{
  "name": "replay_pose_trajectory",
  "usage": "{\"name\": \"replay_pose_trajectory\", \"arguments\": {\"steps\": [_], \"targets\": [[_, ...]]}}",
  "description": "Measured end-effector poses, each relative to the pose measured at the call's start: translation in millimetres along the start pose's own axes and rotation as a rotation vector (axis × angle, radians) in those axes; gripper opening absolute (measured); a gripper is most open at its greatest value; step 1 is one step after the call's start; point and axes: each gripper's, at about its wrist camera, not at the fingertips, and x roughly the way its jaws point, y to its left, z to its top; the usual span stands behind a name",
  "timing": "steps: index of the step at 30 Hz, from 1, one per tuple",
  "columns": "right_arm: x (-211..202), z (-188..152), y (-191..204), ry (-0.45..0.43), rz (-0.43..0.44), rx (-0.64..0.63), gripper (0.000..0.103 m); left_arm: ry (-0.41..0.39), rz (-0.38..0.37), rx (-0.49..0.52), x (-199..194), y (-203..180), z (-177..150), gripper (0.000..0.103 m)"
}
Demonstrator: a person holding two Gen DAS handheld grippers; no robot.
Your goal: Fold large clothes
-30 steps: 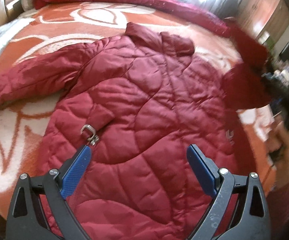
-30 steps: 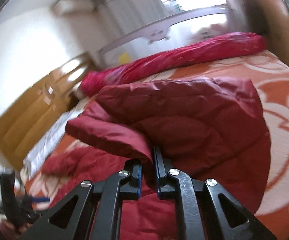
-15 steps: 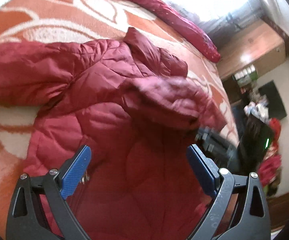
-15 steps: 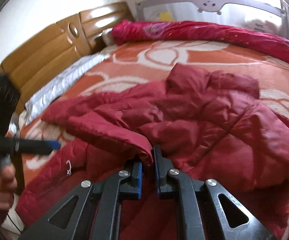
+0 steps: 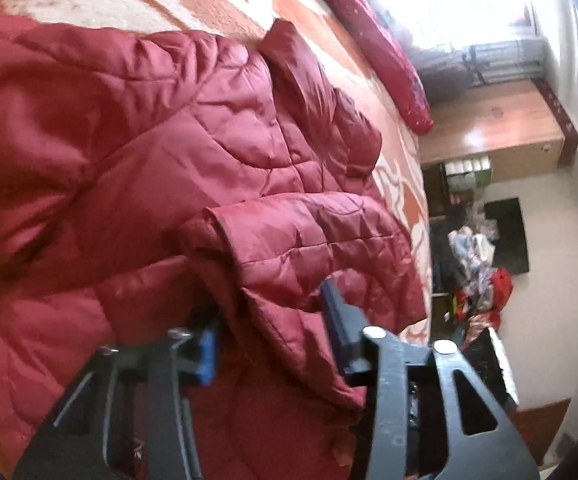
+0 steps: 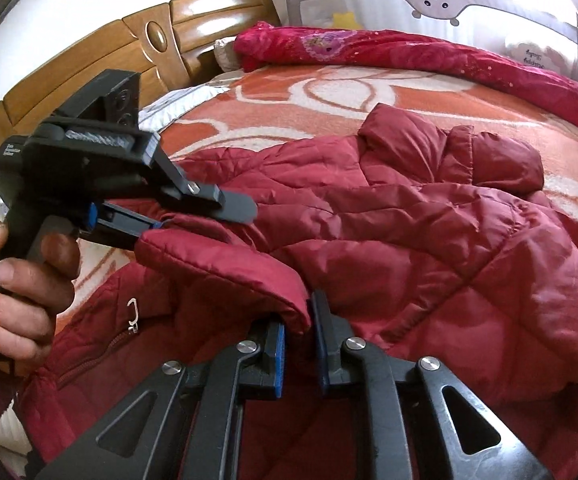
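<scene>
the left gripper (image 6: pixel 193 216) has its tips hidden under the folded sleeve cuff (image 6: pixel 225 268), jaws partly apart around it. the right gripper (image 6: pixel 299 320) has its jaws narrowed on the cuff's edge, though contact is hard to make out. the red jacket (image 6: pixel 409 240) lies mid-bed (image 6: pixel 329 92), collar toward the far edge.

Right gripper (image 6: pixel 299 330): located at the lower centre of the right wrist frame. The jaws stand a small gap apart, with red padded fabric between the blue pads (image 6: pixel 278 354).

Left gripper (image 6: pixel 205 216): located at the middle left of the right wrist frame, pointing toward the frame centre. The jaws are partly spread, one above the other. In the left wrist frame it (image 5: pixel 269 320) occupies the lower centre.

Left hand (image 6: pixel 13 280): located at the left edge of the right wrist frame, fingers wrapped around the gripper handle.
</scene>
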Motion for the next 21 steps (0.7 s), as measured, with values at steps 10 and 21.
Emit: {"name": "replay_pose_trajectory", "arguments": {"steps": [10,21], "targets": [[-57.3,-17.7,-41.1,-0.059,-0.031,0.149,0.043,-0.13,0.228,0.317,-38.6,-42.6,15.7,0.011],[-47.2,-30.4,-153.9,0.001,-0.187,0.471,0.044,-0.13,0.623,0.638,1.4,-54.8,17.4,0.016]]}}
